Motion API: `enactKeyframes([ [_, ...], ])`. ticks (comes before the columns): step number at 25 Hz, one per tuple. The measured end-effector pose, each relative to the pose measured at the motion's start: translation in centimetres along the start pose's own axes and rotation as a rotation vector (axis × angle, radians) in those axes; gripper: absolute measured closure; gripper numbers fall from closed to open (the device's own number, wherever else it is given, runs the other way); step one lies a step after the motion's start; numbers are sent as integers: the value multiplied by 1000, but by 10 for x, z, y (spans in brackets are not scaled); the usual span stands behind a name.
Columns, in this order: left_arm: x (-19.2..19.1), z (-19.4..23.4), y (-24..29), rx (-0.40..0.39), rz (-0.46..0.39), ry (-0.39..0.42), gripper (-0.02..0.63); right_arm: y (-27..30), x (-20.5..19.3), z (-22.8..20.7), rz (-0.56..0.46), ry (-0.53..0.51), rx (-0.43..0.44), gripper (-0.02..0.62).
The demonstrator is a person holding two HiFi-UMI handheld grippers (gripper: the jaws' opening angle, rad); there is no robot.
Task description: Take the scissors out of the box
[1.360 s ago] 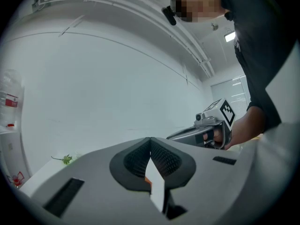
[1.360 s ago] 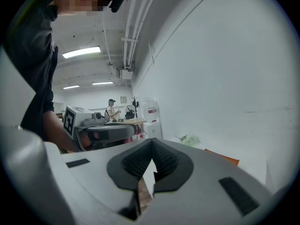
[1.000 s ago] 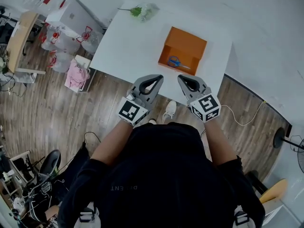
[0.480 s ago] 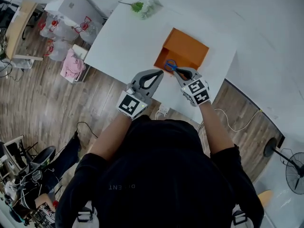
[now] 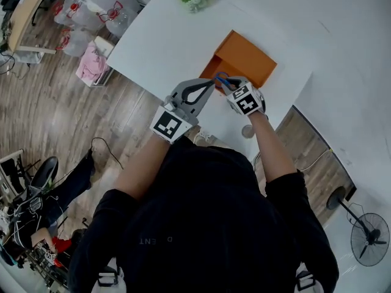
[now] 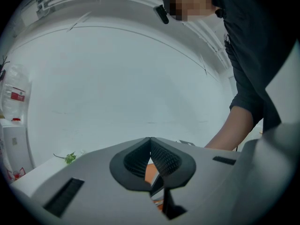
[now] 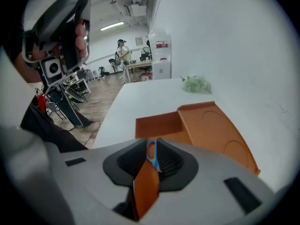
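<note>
reach step: right gripper (image 5: 224, 82) jaws were just opening, scissors (image 7: 151, 154) handle between them; next needed clench, lift from box (image 5: 250, 57). left gripper (image 5: 208, 85) clenched empty.

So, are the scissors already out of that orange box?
No, the blue-handled scissors lie inside the open orange box, as the head view shows.
</note>
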State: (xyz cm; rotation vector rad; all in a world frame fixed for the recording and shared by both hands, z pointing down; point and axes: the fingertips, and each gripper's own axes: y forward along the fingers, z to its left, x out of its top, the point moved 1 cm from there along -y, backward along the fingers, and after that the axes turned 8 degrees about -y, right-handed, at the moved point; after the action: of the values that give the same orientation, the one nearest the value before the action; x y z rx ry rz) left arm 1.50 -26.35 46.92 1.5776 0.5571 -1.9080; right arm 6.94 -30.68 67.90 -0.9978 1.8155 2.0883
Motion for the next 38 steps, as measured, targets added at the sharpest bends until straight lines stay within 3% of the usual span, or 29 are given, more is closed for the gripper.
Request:
enactKeyframes([
  [20, -33, 35, 5, 119, -3, -34, 588, 82, -38, -11, 302, -127, 91, 459],
  [34, -30, 40, -1, 154, -1, -38, 588, 85, -43, -14, 362, -186, 83, 472],
  [38, -31, 39, -3, 157, -2, -34, 588, 83, -44, -12, 360, -193, 72, 506],
])
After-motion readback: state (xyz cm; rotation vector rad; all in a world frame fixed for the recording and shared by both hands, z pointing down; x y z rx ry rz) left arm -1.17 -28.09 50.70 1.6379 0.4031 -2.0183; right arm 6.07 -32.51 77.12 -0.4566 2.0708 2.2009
